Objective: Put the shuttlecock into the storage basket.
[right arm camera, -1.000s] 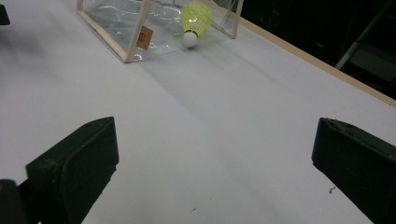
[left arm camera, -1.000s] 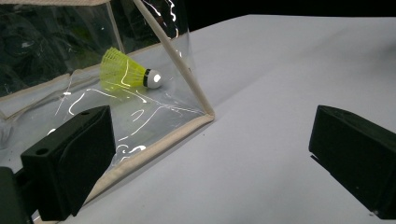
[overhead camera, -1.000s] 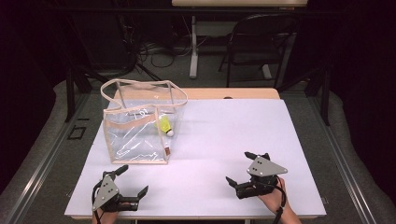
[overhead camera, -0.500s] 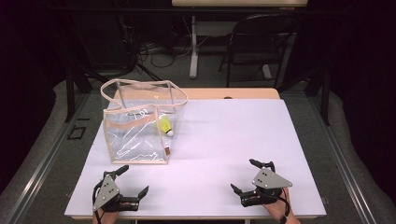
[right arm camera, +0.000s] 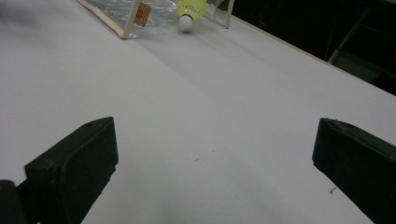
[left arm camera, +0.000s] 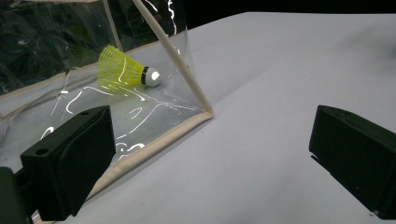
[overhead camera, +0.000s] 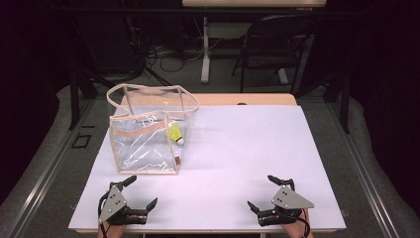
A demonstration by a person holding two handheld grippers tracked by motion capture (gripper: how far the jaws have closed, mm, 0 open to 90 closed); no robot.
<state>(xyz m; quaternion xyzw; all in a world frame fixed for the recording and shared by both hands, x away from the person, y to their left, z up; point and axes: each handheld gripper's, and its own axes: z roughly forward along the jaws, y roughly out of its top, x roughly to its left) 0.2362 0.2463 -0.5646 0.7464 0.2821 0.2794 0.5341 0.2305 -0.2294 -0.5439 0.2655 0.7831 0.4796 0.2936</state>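
Observation:
A clear plastic tote bag point(overhead camera: 146, 136) with beige trim stands on the left of the white table point(overhead camera: 237, 148). Inside it lies a yellow shuttlecock point(overhead camera: 175, 133) with a white cork tip, seen through the bag wall in the left gripper view point(left arm camera: 128, 73) and far off in the right gripper view point(right arm camera: 189, 11). My left gripper point(overhead camera: 141, 196) rests open near the front left edge, just in front of the bag point(left arm camera: 154, 116). My right gripper point(overhead camera: 265, 193) stands open near the front right edge, with nothing between its jaws.
A small brown tag point(right arm camera: 142, 14) hangs on the bag's near corner. Beyond the table stand a dark folding chair point(overhead camera: 277, 44) and a table leg point(overhead camera: 205, 49) among floor cables. The table's wooden far edge point(overhead camera: 247, 100) shows behind the white sheet.
My right gripper has drawn back toward the front edge of the table and slightly right. The left gripper and the bag have not moved.

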